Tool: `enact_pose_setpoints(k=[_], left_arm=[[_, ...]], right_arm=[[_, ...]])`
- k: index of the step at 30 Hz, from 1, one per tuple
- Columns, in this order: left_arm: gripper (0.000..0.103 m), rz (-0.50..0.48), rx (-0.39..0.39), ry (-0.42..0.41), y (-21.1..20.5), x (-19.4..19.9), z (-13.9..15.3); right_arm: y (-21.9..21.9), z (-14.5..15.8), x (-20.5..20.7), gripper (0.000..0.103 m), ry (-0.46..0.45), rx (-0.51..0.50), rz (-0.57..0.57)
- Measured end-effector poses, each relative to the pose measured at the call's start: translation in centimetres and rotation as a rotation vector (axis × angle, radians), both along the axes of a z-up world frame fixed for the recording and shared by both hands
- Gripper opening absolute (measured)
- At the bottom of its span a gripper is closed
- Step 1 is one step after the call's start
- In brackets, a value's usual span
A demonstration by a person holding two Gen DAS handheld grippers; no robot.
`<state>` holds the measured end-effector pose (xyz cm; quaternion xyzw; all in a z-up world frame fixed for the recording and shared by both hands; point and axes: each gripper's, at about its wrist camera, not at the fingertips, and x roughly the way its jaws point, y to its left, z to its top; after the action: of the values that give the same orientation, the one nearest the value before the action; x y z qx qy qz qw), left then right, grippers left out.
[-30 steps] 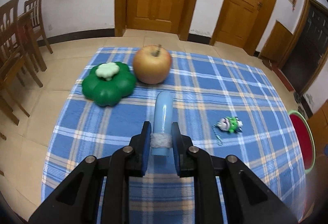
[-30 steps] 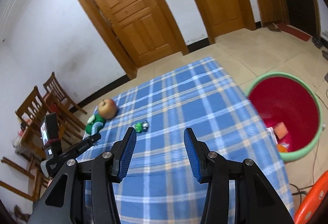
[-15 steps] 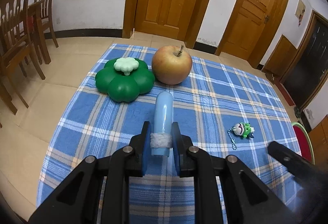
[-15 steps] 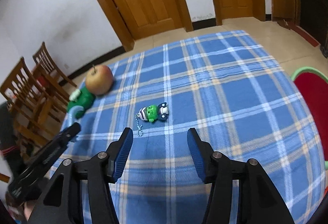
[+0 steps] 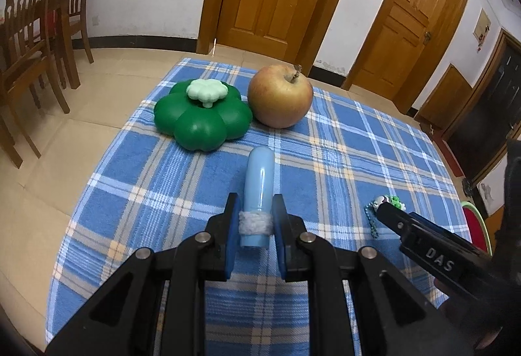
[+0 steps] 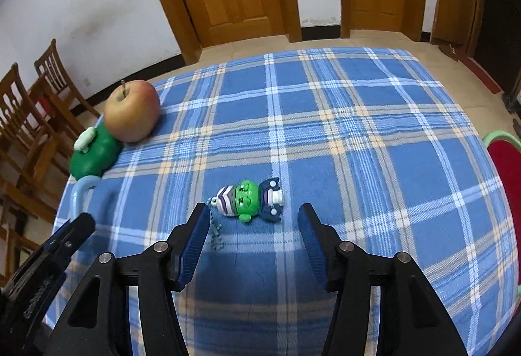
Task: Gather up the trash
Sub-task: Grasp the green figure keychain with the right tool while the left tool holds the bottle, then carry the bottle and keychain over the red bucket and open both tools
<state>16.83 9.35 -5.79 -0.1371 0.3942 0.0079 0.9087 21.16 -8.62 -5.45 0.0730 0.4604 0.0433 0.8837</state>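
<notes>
Keychain toy just ahead of your right claw

The keychain toy (image 6: 250,200) lies flat on the counter (image 6: 358,134), long axis three-to-nine, at twelve o'clock from your right claw (image 6: 252,235), whose jaws stand apart and empty, just widened. Bare cloth surrounds it. Your left claw (image 5: 255,227), at nine, is clamped on the blue tube (image 5: 259,186). The red bin (image 6: 504,160) sits at three.

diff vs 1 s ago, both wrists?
The right gripper swung away from the red bin and dropped over the green keychain figure, jaws opening a little, not touching it. The left gripper stays shut on the blue tube. Apple and green flower box unmoved.
</notes>
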Motion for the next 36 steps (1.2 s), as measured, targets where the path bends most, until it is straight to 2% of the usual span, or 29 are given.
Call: enact_pose_setpoints(k=[3,10,13,14,19,23,32,36], left_arm=[[0.019,0.001,-0.01,0.005,0.1,0.0,-0.2],[0.019,-0.002,-0.001,0.002,-0.1,0.0,-0.2],[0.019,-0.005,-0.001,0.002,-0.1,-0.1,-0.1],[0.019,-0.005,-0.002,-0.001,-0.2,-0.1,-0.1],[0.019,-0.011,-0.003,0.002,-0.3,-0.1,-0.1],[0.019,-0.016,-0.008,0.007,-0.5,-0.1,-0.2],[0.019,-0.046,0.0,-0.021,-1.5,-0.6,0.4],[0.019,-0.054,0.021,-0.032,-2.0,-0.8,0.6]], right_arm=[[0.5,-0.1,0.2,0.065,-0.012,-0.018,0.006],[1.9,-0.6,0.8,0.065,-0.05,-0.103,0.033],[2.5,-0.7,0.9,0.053,-0.054,-0.152,0.033],[2.5,-0.7,0.9,0.053,-0.054,-0.154,0.034],[1.0,-0.5,0.6,0.051,-0.033,-0.063,0.026],[-0.5,0.1,-1.5,0.051,-0.017,0.029,0.027],[-4.4,2.7,-7.3,0.051,-0.081,0.077,0.005],[-6.9,3.8,-9.4,0.051,-0.118,0.098,-0.047]])
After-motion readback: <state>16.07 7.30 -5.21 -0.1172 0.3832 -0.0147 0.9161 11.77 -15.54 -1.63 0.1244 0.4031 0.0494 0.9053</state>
